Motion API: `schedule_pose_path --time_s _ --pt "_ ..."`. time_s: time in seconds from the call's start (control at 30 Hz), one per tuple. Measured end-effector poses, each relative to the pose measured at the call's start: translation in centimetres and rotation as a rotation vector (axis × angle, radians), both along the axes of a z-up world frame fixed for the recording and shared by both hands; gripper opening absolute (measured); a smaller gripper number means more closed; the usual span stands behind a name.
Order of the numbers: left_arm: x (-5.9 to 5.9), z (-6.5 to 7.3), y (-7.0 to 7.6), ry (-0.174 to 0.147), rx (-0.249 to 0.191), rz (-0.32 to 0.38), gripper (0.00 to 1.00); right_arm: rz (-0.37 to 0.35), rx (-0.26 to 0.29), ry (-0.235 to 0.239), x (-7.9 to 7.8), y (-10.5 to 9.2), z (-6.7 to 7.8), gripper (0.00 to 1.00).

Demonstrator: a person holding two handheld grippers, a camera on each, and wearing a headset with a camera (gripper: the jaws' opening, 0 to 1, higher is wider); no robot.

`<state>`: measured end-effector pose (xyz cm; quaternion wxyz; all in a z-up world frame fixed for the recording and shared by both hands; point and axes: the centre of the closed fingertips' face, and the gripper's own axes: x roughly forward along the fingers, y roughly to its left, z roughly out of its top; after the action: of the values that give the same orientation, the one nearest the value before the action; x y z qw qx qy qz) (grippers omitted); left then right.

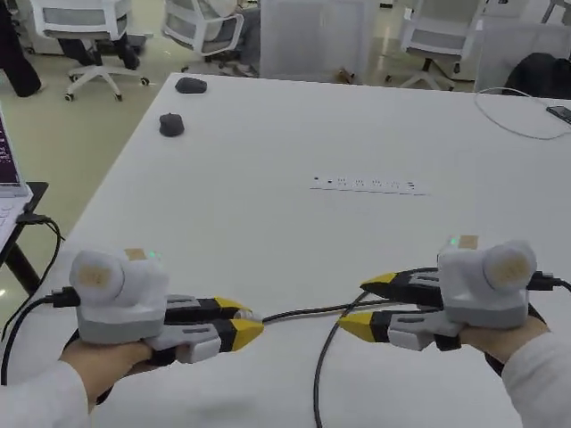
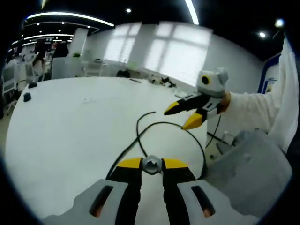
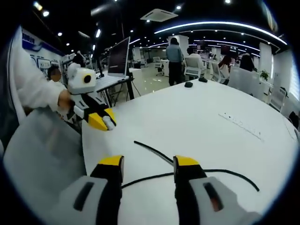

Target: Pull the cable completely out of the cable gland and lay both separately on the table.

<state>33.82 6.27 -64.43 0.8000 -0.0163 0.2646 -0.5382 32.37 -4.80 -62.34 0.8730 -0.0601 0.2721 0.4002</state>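
Black cable (image 1: 302,312) lies loose on the white bench (image 1: 268,134). One stretch of it passes between the two yellow tips of the right claw (image 1: 353,306), which is spread wide and grips nothing. The free end of the cable stops just in front of the left claw (image 1: 252,319); in the right gripper view this end is apart from it. The left claw is pressed together on the small grey cable gland (image 2: 151,165), pinched between its tips. The two claws point toward each other. Well beyond the left claw, a dark computer mouse (image 1: 171,125) rests on the bench.
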Motion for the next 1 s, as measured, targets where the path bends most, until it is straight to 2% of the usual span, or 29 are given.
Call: schedule_pose_path --time_s 0.1,0.13,0.17,0.2,0.23,0.27,0.3,0.37,0.47,0.6,0.77,0.83,0.9,1.0 --pt "0.5 -1.9 -0.6 0.016 0.038 0.007 0.17 -0.08 0.047 -0.007 -1.4 -0.9 0.9 0.43" --pt "0.6 -2.5 -0.7 0.01 0.057 0.006 0.17 -0.095 0.055 -0.004 -1.9 -1.2 0.9 0.42" --pt "0.8 -3.5 -0.6 -0.027 0.105 -0.008 0.17 -0.108 0.054 -0.003 -2.6 -1.5 0.7 0.42" --pt "0.9 -4.1 -0.7 -0.038 0.131 -0.016 0.17 -0.114 0.046 0.0 -3.2 -1.7 0.4 0.42" --pt "0.8 -5.1 -0.8 -0.025 0.156 -0.022 0.17 -0.136 0.026 0.019 -3.9 -2.3 -0.4 0.42" --pt "0.8 -5.4 -0.8 -0.018 0.164 -0.021 0.17 -0.144 0.022 0.027 -4.2 -2.5 -0.7 0.42" --pt "1.0 -6.3 -0.9 -0.013 0.186 -0.024 0.17 -0.178 0.028 0.057 -4.9 -2.9 -1.4 0.42" --pt "1.2 -7.0 -1.0 -0.012 0.203 -0.024 0.17 -0.215 0.055 0.08 -5.9 -3.3 -1.9 0.42" --pt "1.3 -7.9 -1.2 -0.005 0.223 -0.028 0.17 -0.247 0.067 0.092 -6.8 -3.8 -2.2 0.41" --pt "1.5 -9.3 -1.0 0.013 0.249 -0.024 0.17 -0.274 0.079 0.098 -7.0 -3.9 -2.2 0.41" --pt "1.3 -10.2 -0.7 -0.002 0.302 -0.045 0.17 -0.322 0.112 0.093 -6.7 -4.1 -1.7 0.42" --pt "1.0 -10.4 -0.7 0.01 0.305 -0.052 0.17 -0.339 0.12 0.096 -6.7 -4.2 -1.7 0.42" --pt "0.7 -10.6 -0.7 0.015 0.311 -0.059 0.17 -0.356 0.133 0.119 -6.8 -4.2 -2.0 0.42" --pt "0.6 -10.8 -0.5 0.024 0.309 -0.054 0.17 -0.372 0.136 0.119 -6.9 -4.3 -2.1 0.43"
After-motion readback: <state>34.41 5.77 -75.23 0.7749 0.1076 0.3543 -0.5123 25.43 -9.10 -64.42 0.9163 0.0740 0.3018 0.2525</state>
